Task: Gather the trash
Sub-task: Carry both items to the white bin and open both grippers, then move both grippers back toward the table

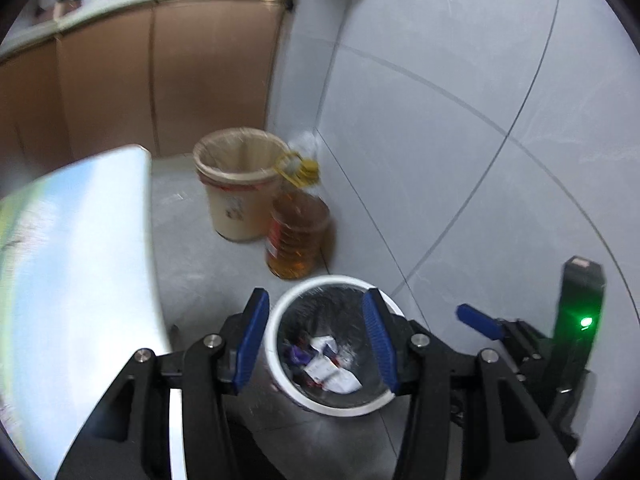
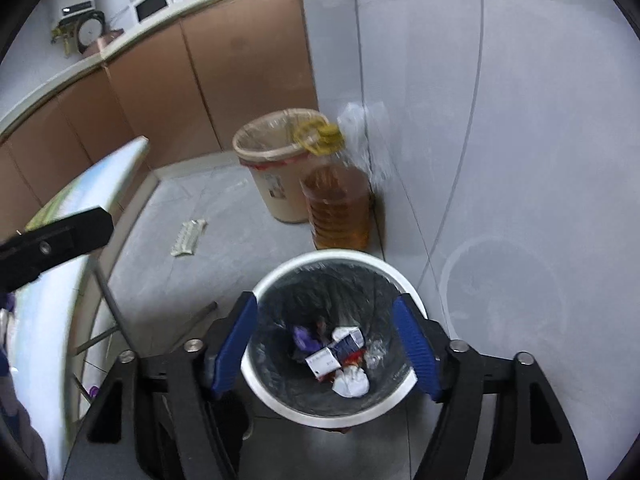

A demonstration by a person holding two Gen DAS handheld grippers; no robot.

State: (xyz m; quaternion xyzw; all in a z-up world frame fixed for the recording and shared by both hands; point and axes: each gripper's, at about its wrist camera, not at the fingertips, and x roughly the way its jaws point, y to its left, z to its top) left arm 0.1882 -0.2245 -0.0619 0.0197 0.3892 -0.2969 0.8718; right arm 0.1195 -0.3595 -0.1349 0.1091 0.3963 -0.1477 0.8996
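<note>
Both grippers, left (image 1: 316, 344) and right (image 2: 326, 350): jaws apart, empty, above the white bin (image 2: 280, 404). Drop step looks finished; next you fetch more trash.

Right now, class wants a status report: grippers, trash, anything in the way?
Left gripper and right gripper open, empty, over white bin. Cartons and wrappers inside. Flat packet on floor. Nothing blocking.

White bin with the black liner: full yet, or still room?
Still room. The white bin holds only a few small cartons and wrappers at the bottom; bare black liner shows above them.
</note>
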